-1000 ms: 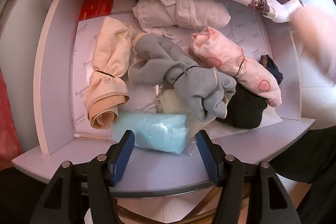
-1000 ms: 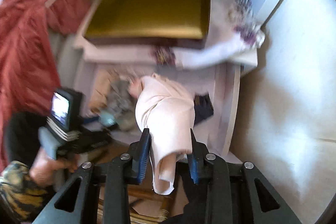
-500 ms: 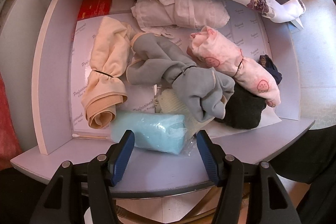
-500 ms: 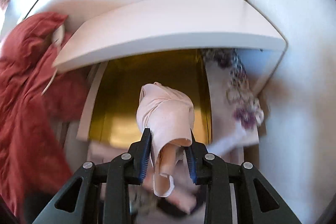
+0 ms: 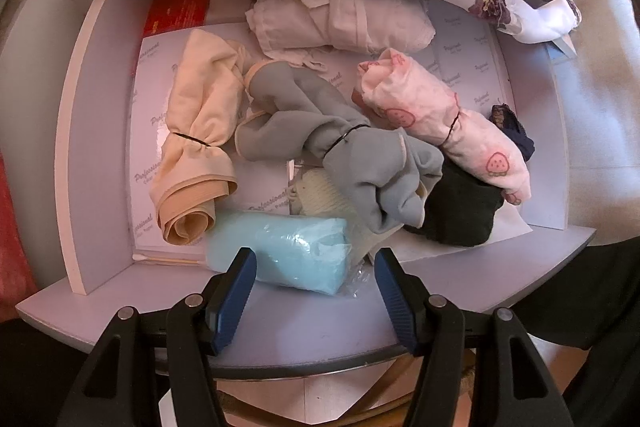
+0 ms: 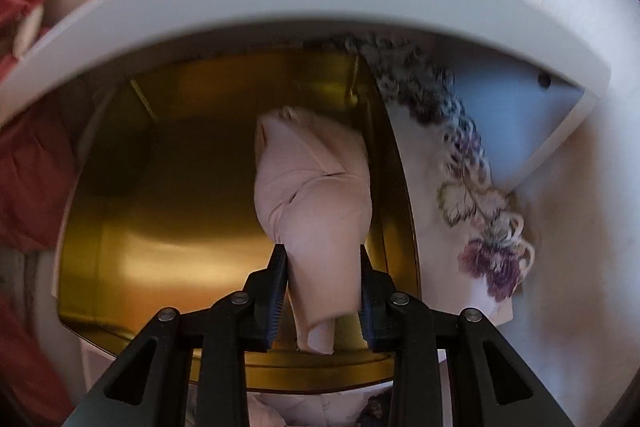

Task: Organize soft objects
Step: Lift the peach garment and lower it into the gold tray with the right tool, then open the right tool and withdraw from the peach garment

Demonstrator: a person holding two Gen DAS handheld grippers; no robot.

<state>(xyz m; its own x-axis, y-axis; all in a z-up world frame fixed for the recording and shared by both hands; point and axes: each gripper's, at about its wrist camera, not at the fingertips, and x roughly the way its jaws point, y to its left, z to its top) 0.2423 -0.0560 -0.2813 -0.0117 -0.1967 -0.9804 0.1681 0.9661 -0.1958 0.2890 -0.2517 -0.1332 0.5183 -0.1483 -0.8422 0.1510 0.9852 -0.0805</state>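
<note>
- Over the gold box (image 6: 168, 227), the right hand-held gripper (image 6: 323, 291) clamps a pale pink cloth roll (image 6: 316, 195) between its blue pads, the roll's far end reaching into the box.
- A floral cloth (image 6: 480, 211) lies just right of the box.
- Above the drawer (image 5: 96, 131), the left hand-held gripper (image 5: 316, 291) hangs wide and empty, nearest a light blue bundle (image 5: 280, 251); beige (image 5: 196, 147), grey (image 5: 332, 147) and strawberry-print (image 5: 448, 123) rolls lie inside.
</note>
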